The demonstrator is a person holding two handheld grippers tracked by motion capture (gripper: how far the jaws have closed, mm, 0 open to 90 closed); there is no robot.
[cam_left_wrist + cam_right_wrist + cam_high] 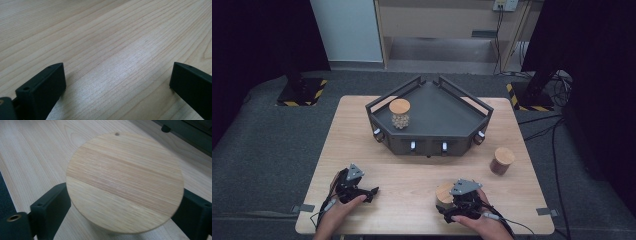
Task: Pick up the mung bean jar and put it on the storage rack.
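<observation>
A jar with a round wooden lid (125, 175) stands near the table's front edge, right of centre (442, 192). My right gripper (447, 202) reaches it from the right, one black jaw at each side of it just under the lid's rim (125, 207); the jaws look shut on the jar's body, which the lid hides. My left gripper (373, 191) rests low over the bare wood at the front left. Its jaws stand wide open with nothing between them (117, 80).
A dark angular tray (447, 117) with rails and small knobs sits at the table's middle back, holding a lidded jar of pale balls (400, 114). Another lidded jar with dark contents (502, 160) stands on the table at the right.
</observation>
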